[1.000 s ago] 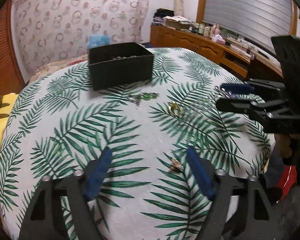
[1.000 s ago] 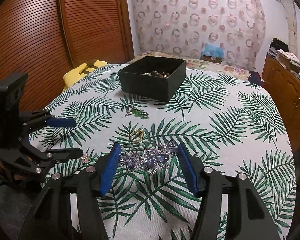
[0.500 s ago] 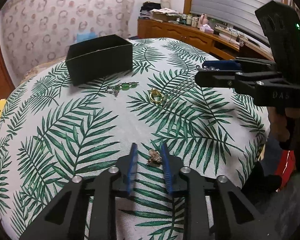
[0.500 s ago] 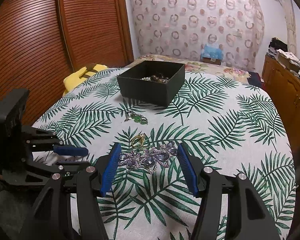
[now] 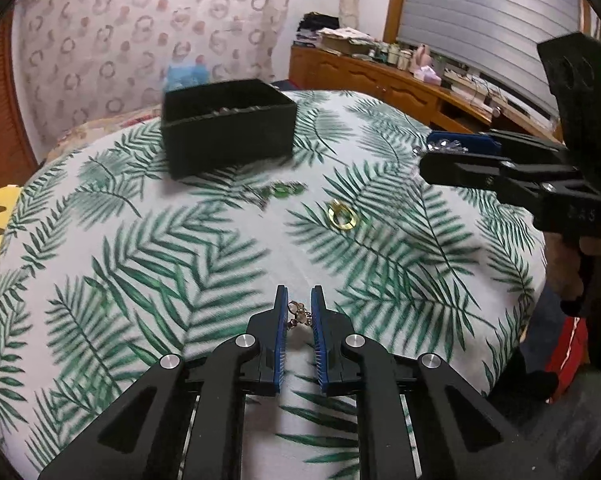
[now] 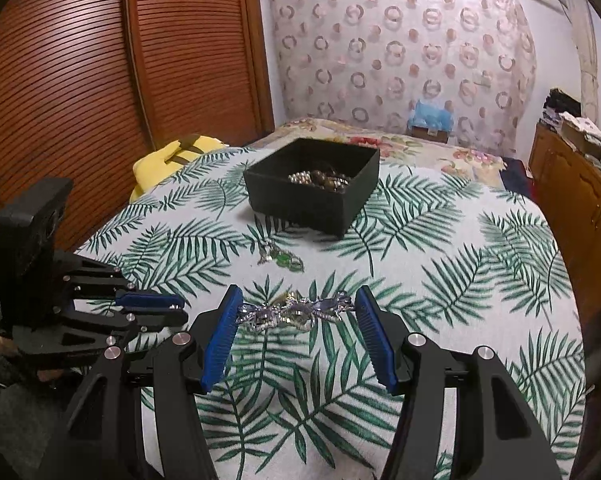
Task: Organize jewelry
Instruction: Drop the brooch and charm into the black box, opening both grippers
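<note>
The left gripper (image 5: 299, 312) is being closed around a small earring (image 5: 298, 314), a bronze-ish dangly bit lying on the leaf-print tablecloth (image 5: 180, 248); the pads look about touching it, presumably so it can be carried to the black box (image 6: 312, 188). The right gripper (image 6: 296, 316) is held spread, with a sparkly purple-stone necklace (image 6: 296, 311) stretched between its pads, probably lined up for the next pickup. A gold ring (image 5: 342, 218) and a green-stone piece (image 6: 284, 258) are left loose nearer the box, where beads are already piled.
</note>
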`<move>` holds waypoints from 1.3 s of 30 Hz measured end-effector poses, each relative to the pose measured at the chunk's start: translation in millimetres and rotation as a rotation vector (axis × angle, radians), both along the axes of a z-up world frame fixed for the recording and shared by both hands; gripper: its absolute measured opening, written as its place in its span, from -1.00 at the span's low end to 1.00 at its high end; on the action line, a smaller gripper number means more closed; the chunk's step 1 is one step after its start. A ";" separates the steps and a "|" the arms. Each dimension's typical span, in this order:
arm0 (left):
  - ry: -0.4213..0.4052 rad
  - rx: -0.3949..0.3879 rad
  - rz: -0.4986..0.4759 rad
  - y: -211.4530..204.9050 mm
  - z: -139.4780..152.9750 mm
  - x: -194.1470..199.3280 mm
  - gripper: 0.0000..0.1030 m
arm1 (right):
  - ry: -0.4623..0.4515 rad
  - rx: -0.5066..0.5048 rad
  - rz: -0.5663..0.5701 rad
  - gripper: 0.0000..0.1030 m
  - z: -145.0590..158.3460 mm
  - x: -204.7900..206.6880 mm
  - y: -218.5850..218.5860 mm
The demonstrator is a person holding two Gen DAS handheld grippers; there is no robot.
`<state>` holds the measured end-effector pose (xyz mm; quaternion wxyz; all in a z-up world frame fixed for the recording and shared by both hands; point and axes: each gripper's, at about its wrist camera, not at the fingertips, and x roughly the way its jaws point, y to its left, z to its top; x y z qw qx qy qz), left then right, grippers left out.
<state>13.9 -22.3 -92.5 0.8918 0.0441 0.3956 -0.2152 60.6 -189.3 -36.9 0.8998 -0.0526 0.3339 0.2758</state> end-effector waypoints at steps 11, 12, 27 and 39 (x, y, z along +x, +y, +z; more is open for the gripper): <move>-0.064 0.000 0.062 19.6 25.5 37.0 -0.79 | -0.065 -0.001 0.027 0.18 25.4 20.4 11.3; -0.068 0.000 0.066 20.5 26.8 39.7 -0.79 | -0.073 -0.004 0.028 0.18 27.7 24.8 12.8; -0.144 0.003 0.128 41.2 59.4 81.8 -0.79 | -0.158 -0.014 0.027 0.18 65.0 102.3 43.5; -0.170 0.001 0.148 45.5 70.7 103.2 -0.79 | -0.109 -0.050 -0.011 0.18 51.4 153.6 62.9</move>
